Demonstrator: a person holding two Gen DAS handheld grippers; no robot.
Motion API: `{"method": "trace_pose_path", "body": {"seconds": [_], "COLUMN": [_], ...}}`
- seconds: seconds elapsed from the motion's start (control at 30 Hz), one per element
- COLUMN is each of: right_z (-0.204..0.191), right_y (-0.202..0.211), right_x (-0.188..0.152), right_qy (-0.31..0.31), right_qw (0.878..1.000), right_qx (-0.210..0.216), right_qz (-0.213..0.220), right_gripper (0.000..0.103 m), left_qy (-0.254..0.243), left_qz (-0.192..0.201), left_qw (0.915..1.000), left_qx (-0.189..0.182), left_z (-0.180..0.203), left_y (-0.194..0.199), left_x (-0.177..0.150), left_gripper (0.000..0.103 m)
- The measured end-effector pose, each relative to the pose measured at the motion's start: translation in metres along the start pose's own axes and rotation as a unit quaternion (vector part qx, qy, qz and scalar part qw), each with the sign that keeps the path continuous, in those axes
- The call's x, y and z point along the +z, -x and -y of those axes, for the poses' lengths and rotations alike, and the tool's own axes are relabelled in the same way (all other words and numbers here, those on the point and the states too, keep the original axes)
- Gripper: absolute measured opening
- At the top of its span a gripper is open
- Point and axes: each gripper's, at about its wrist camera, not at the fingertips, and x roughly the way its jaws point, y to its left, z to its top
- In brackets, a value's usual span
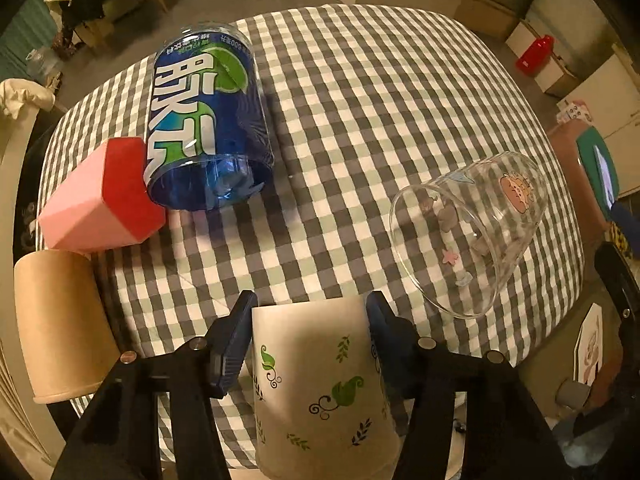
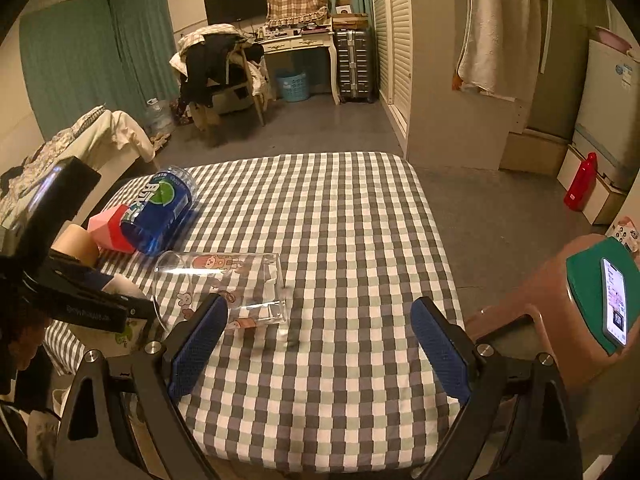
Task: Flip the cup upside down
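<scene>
Left wrist view: left gripper (image 1: 308, 344) has its jaws closed on the paper cup (image 1: 324, 384), one pad on each side wall. The cup is white with green leaf print; its narrow closed end points up and away, its wide end is toward the camera at the near edge of the bench (image 1: 360, 100), which has a grey-white check cloth. Can't tell if the rim touches the cloth. Far left: blue bottle (image 1: 208, 120), cut open, lying on its side with the open end toward camera. A pink-red box (image 1: 104, 196) touches it on the left. A brown cup (image 1: 60, 328) stands mouth down at the near left edge. A glass (image 1: 472, 232) lies on its side at right, mouth facing near-left.

Right wrist view: right gripper (image 2: 320, 344) has its jaws wide apart, holding nothing, over the near part of the bench. The glass lies just beyond the left finger. The left gripper sits at the left edge with the paper cup mostly hidden behind it. Bottle, box and brown cup are clustered at the far left. A phone (image 2: 614, 300) lies on a green-topped stool (image 2: 540, 300) to the right of the bench.
</scene>
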Motion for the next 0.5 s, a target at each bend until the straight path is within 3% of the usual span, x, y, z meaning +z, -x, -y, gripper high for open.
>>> {"method": "trace_pose_path", "body": {"seconds": [0.1, 0.27, 0.5], "right_z": [0.000, -0.002, -0.012], "right_y": [0.000, 0.001, 0.006], "right_x": [0.002, 0.002, -0.001], "right_qy": [-0.004, -0.006, 0.004], "right_qw": [1.000, 1.000, 1.000], "right_qx": [-0.003, -0.007, -0.005], "right_qz": [0.003, 0.007, 0.007], "right_gripper": [0.093, 0.093, 0.093], "left_qy": [-0.009, -0.011, 0.028], "left_qz": [0.021, 0.092, 0.141], "left_qw": [0.9997, 0.9956, 0.9896], "left_qx": [0.010, 0.014, 0.007], "left_z": [0.002, 0.004, -0.010], "left_y": [0.009, 0.041, 0.054], "left_x": [0.002, 0.008, 0.007], "left_gripper": [0.058, 0.058, 0.057]}}
